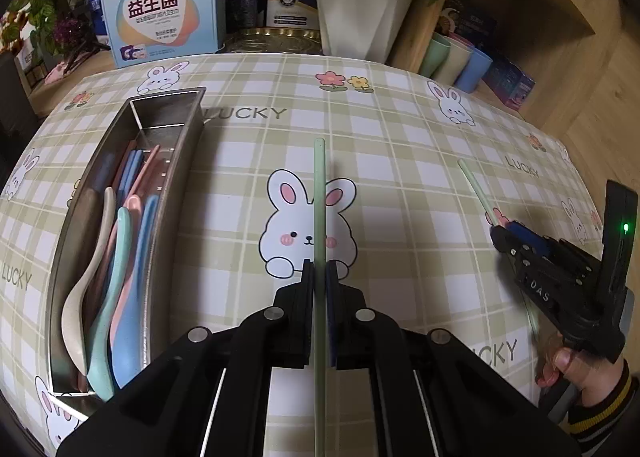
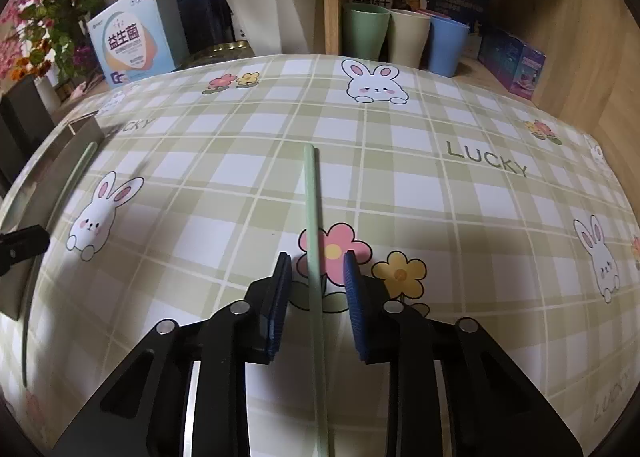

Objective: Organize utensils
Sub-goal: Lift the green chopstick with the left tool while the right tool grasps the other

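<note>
My left gripper (image 1: 319,269) is shut on a pale green chopstick (image 1: 319,193) that points forward over the table. A steel utensil tray (image 1: 176,161) lies to its left, holding several pastel spoons (image 1: 120,257) and chopsticks. My right gripper (image 2: 316,261) is open, its jaws on either side of a second green chopstick (image 2: 310,197) that lies on the tablecloth. The right gripper also shows in the left wrist view (image 1: 500,231), over that second chopstick (image 1: 474,185). The left-held chopstick (image 2: 82,163) and the tray's edge (image 2: 86,129) show at far left in the right wrist view.
The table wears a green plaid tablecloth (image 1: 400,161) with rabbits. At the back stand a white flower pot (image 1: 360,13), a blue box (image 1: 160,9) and a gold tin (image 1: 272,39). Three cups (image 2: 404,37) and boxes sit in a wooden shelf at the back right.
</note>
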Action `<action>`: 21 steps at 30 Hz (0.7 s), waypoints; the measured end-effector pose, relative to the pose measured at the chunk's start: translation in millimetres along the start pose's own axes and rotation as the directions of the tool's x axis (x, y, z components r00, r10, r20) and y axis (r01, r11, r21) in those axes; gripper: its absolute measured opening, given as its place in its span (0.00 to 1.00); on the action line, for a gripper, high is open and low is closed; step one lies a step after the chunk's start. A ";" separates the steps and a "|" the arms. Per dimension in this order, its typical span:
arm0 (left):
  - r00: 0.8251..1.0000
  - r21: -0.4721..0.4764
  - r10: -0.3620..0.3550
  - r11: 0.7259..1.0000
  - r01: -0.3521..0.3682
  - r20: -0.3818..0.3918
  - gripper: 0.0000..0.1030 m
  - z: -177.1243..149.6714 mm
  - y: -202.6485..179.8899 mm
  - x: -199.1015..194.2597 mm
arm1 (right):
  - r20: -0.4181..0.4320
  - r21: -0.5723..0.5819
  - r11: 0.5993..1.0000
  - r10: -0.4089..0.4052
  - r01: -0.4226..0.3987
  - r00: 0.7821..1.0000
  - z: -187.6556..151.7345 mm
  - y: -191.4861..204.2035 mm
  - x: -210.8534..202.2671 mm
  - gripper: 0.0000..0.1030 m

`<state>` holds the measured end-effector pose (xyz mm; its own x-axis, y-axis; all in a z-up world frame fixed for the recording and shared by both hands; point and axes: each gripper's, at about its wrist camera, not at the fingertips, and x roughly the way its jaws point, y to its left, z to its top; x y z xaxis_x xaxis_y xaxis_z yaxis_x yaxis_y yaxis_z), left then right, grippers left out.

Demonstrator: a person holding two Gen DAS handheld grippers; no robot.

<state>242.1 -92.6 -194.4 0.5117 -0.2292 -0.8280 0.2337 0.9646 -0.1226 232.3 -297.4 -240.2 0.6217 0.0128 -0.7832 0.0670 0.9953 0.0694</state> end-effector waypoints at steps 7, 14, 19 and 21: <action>1.000 0.016 -0.029 0.999 0.029 -0.009 0.06 -9.4 -4.6 2.3 | 0.001 -0.013 0.999 0.043 -0.043 0.999 -0.4 3.0 0.3 0.07; 0.999 0.020 -0.040 0.999 0.040 -0.009 0.06 -10.5 -5.2 1.4 | 0.007 0.006 0.998 0.058 -0.058 0.998 -0.8 -0.1 -0.6 0.06; 0.999 0.021 -0.045 0.999 0.045 -0.003 0.06 -8.8 -6.2 -1.8 | 0.029 0.058 0.995 0.078 -0.079 0.997 -4.4 -7.9 -6.4 0.06; 0.999 0.023 -0.049 0.999 0.049 0.006 0.06 -6.9 -5.9 -5.9 | 0.023 0.114 0.987 0.113 -0.115 0.993 -9.8 -10.8 -9.3 0.06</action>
<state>232.0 -96.1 -192.5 0.5046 -0.2774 -0.8175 0.2772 0.9489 -0.1509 218.1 -307.3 -239.7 0.6434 0.1229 -0.7556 0.0838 0.9698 0.2291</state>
